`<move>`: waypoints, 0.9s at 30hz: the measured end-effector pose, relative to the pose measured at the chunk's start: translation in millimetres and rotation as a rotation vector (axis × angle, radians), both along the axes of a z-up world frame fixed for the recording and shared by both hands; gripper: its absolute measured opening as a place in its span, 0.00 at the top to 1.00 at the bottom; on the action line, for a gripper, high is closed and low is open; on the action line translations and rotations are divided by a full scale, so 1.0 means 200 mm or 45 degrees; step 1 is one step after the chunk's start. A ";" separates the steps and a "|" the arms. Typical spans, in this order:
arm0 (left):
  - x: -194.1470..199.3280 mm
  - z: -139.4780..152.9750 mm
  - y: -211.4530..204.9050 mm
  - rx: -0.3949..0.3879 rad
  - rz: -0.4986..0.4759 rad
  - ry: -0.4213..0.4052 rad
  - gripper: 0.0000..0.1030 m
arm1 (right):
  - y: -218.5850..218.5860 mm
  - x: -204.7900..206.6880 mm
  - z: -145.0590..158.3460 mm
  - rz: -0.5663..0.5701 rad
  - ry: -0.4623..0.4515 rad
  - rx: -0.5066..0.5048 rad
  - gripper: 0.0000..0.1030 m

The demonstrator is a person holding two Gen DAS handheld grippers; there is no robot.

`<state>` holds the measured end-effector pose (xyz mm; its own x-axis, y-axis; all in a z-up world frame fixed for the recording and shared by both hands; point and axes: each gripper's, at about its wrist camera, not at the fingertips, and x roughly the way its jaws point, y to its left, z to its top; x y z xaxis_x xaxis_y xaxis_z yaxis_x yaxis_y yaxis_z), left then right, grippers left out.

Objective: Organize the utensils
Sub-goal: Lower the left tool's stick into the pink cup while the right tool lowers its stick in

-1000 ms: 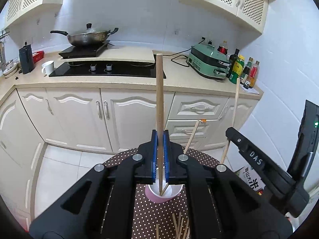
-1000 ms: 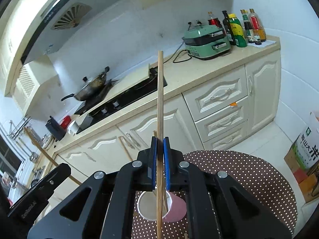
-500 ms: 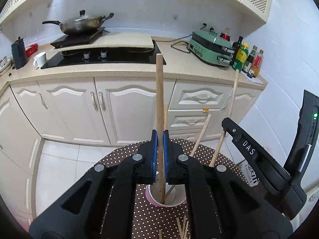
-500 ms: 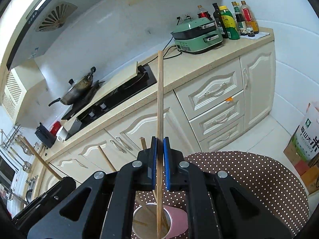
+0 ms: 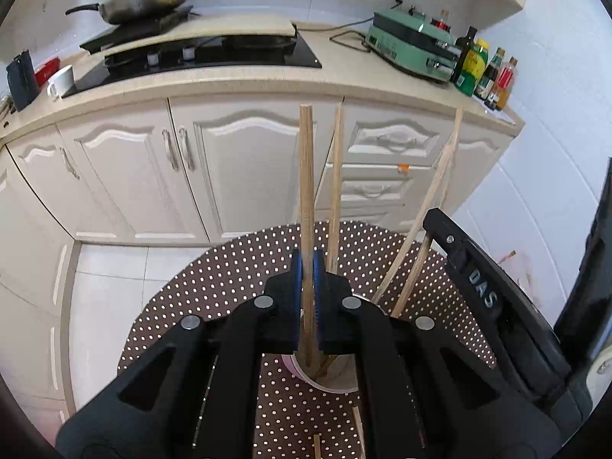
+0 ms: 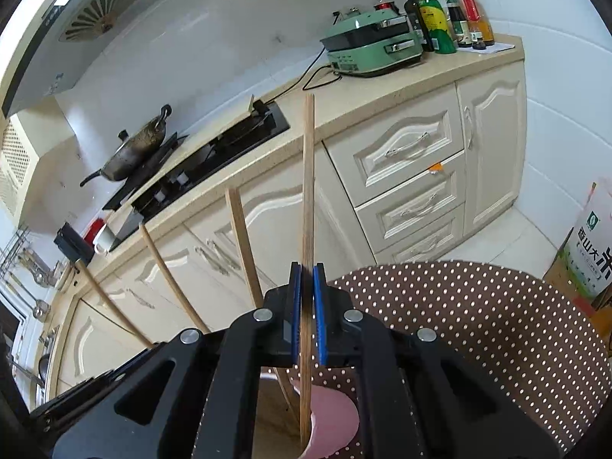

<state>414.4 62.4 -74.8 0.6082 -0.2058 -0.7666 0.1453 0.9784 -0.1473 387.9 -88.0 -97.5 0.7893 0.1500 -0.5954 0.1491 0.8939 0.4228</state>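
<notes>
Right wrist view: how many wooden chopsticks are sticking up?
4. One thin wooden chopstick is clamped in the right tool; three lean left of it. More may hide behind the tool.

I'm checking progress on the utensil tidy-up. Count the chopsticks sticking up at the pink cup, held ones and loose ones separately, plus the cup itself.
Held chopsticks: 2, one in the left gripper, one in the right gripper
Loose chopsticks leaning in the cup: 2
Pink cup: 1
Total: 5
</notes>
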 end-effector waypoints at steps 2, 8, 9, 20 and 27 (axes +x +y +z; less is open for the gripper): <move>0.02 -0.04 0.00 0.005 -0.005 0.020 0.94 | 0.01 -0.01 -0.01 0.012 -0.003 -0.018 0.95; 0.05 -0.10 0.01 -0.036 -0.005 0.047 0.94 | 0.03 -0.05 -0.03 0.061 -0.003 -0.063 0.93; 0.05 -0.11 0.01 -0.040 -0.003 0.047 0.94 | 0.03 -0.06 -0.04 0.072 -0.003 -0.079 0.93; 0.05 -0.15 0.01 -0.055 -0.024 0.019 0.94 | 0.08 -0.12 -0.08 0.214 0.042 -0.085 0.93; 0.00 -0.19 0.01 -0.036 -0.060 0.050 0.90 | 0.09 -0.12 -0.10 0.291 0.098 -0.081 0.90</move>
